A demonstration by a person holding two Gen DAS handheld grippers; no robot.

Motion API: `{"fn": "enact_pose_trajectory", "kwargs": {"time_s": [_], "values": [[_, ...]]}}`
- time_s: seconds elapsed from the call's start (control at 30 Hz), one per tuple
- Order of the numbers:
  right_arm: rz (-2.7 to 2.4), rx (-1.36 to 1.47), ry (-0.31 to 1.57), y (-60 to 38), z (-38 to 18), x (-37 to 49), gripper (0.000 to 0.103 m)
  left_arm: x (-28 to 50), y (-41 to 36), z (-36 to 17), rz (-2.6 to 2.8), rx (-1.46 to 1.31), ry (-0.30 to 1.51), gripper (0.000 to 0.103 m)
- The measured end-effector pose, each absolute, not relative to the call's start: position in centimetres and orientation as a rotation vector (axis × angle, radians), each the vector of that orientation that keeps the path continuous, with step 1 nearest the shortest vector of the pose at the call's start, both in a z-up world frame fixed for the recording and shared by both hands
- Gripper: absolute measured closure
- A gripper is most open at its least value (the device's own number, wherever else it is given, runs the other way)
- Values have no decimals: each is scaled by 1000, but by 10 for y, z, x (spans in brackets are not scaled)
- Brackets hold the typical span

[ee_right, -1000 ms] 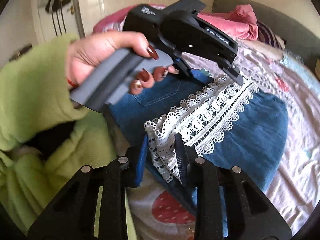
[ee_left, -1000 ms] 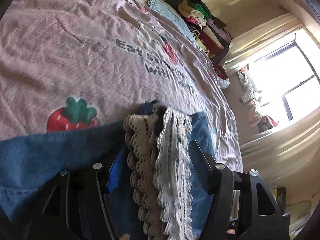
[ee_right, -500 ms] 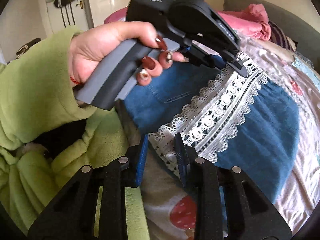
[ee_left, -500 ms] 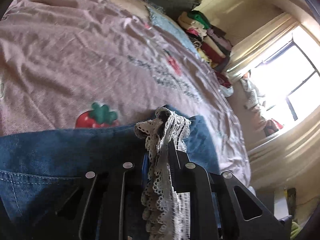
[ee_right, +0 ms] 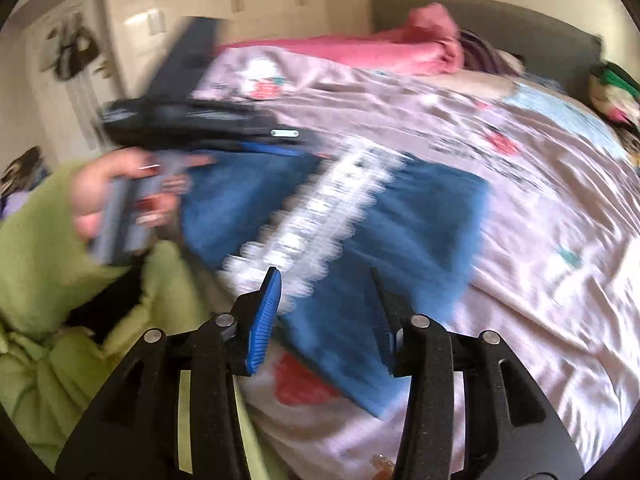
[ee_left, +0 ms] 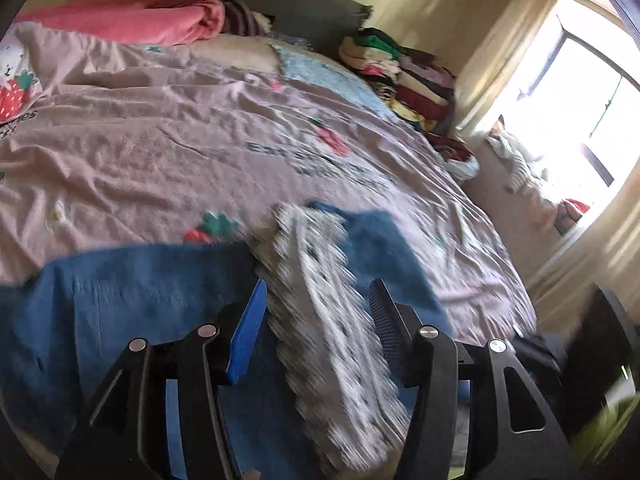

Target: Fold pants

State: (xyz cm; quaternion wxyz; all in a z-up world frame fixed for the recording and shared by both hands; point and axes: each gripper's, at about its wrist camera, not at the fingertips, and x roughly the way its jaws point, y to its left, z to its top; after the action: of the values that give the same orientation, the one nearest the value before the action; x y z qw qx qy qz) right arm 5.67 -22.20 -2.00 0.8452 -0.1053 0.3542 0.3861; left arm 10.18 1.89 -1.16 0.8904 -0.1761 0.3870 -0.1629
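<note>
Both grippers have just let go of the lace hem. Half a second ago each was pinched on the white lace trim; now the lace [ee_left: 320, 300] lies flat as a band across the blue denim pants [ee_left: 120, 312], which rest on the pink strawberry-print bedspread [ee_left: 160, 140]. The pictures are blurred by motion. This likely means one fold has been laid down and released, so the pants sit as a shorter, doubled-over rectangle, with a further fold or a smoothing perhaps still to come.

Left gripper [ee_left: 316, 312]: its jaws are opening and stand well apart. The lace band runs up between the fingers, but the blue pad [ee_left: 248, 332] on one side and the dark ribbed pad on the other show a gap to the cloth, so nothing is gripped.

Right gripper [ee_right: 324, 312]: its jaws are also opening, moderately apart. Denim and the near end of the lace lie below and beyond the fingertips, not pressed by them. Ahead and to the left of its fingers, a hand [ee_right: 104, 196] in a green sleeve [ee_right: 40, 240] holds the other gripper above the pants.
</note>
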Motion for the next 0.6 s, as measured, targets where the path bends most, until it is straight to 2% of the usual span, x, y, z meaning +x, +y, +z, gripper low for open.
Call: {"fn": "enact_pose_trajectory", "kwargs": {"time_s": [0.13,0.33,0.6], "values": [[787,-220,780,-231,-30,62,67,73,-3,-15,-387,-292,827,53],[728,-312,891,-224,-60,63,68,59,-31,-48,-372,-136,952,53],[726,-273,904,-232,-67,63,67,50,-28,-59,-357,-140,969,51]]}}
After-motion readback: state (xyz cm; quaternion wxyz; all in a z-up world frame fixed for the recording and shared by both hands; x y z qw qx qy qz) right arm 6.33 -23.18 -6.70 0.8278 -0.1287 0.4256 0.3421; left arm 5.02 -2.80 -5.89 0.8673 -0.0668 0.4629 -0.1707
